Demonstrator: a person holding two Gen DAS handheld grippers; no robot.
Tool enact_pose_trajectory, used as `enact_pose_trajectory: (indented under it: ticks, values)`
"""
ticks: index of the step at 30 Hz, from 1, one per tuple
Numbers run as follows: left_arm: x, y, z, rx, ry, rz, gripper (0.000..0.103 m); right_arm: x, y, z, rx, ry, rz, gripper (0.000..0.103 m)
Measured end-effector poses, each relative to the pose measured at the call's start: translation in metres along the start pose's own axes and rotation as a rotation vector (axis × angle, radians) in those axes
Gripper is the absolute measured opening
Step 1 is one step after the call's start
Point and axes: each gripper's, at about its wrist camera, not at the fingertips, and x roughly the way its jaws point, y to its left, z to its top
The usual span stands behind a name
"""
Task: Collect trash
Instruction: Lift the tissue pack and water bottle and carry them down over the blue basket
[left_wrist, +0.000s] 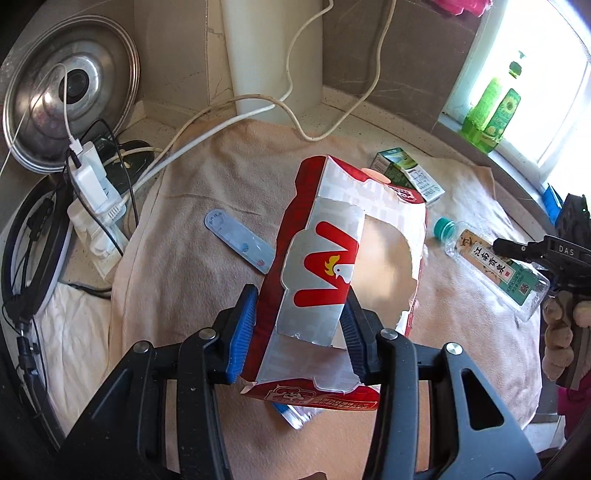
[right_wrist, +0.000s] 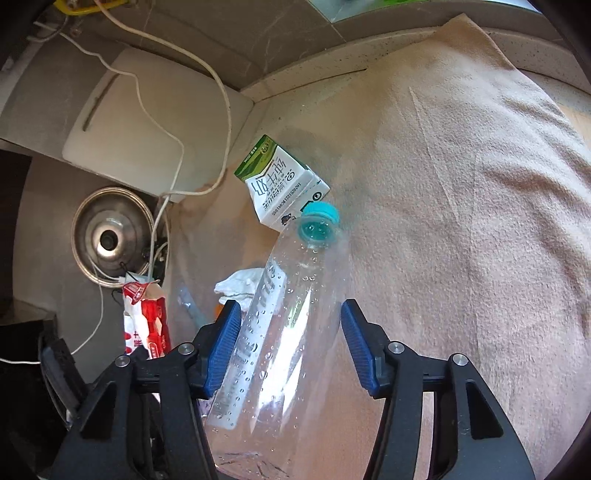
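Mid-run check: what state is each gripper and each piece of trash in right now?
left gripper: shut on red carton.
red carton: torn open, held above the towel.
right gripper: open, straddling the bottle.
plastic bottle: capped, lying down.
milk carton: lying on its side.

You can read a red "W" with a yellow-crested white rooster head on the red-and-silver carton (left_wrist: 332, 266). Right of that carton, the plastic bottle (left_wrist: 495, 269) carries a label with 江南贡泉. Just beyond the bottle, the black gripper arm (left_wrist: 554, 253) shows "DAS". The milk carton (right_wrist: 280, 184) reads 纯牛奶, upside down
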Motion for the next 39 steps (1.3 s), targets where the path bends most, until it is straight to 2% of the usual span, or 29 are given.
enact_pose_trajectory:
  ticks: [15,26,39]
  values:
    - [-0.043,0.005,-0.075,-0.025,-0.013,-0.017,0.045,-0.033,0.001,-0.054,0.053,-0.012,0.089,0.053]
    - [-0.075,0.011,-0.133,-0.057,-0.012,-0.026,0.045,-0.055,0.03,-0.118,-0.027,0.023,0.13,0.053]
    - [-0.097,0.022,-0.215,-0.074,0.045,-0.021,0.045,-0.058,0.061,-0.211,-0.148,0.126,0.14,0.053]
